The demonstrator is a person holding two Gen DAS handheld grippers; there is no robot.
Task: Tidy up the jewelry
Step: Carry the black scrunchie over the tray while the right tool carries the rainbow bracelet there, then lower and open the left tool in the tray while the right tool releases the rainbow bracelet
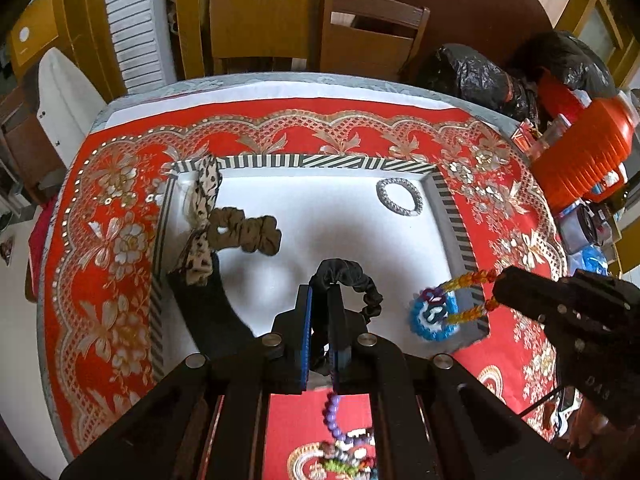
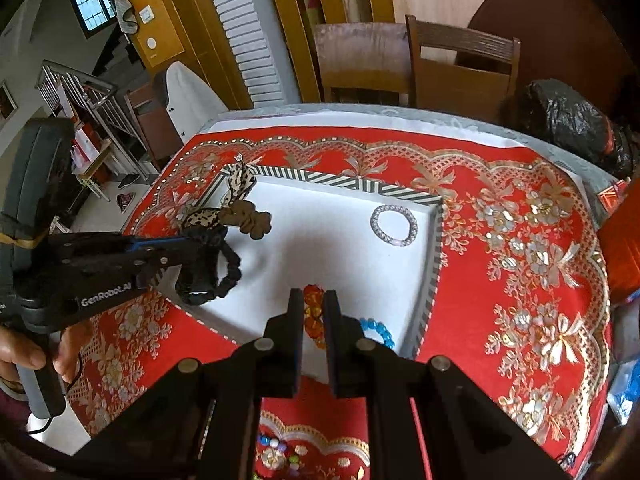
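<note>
A white tray with a striped rim sits on the red cloth. My left gripper is shut on a black scrunchie and holds it over the tray's near part; it also shows in the right wrist view. My right gripper is shut on an orange bead bracelet above the tray's near right corner; the left wrist view shows it hanging over a blue bead bracelet. A brown scrunchie, a spotted scrunchie and a silver bracelet lie in the tray.
Loose beaded pieces lie on the cloth near the front edge. An orange container and black plastic bags stand at the table's right. Wooden chairs stand behind the table.
</note>
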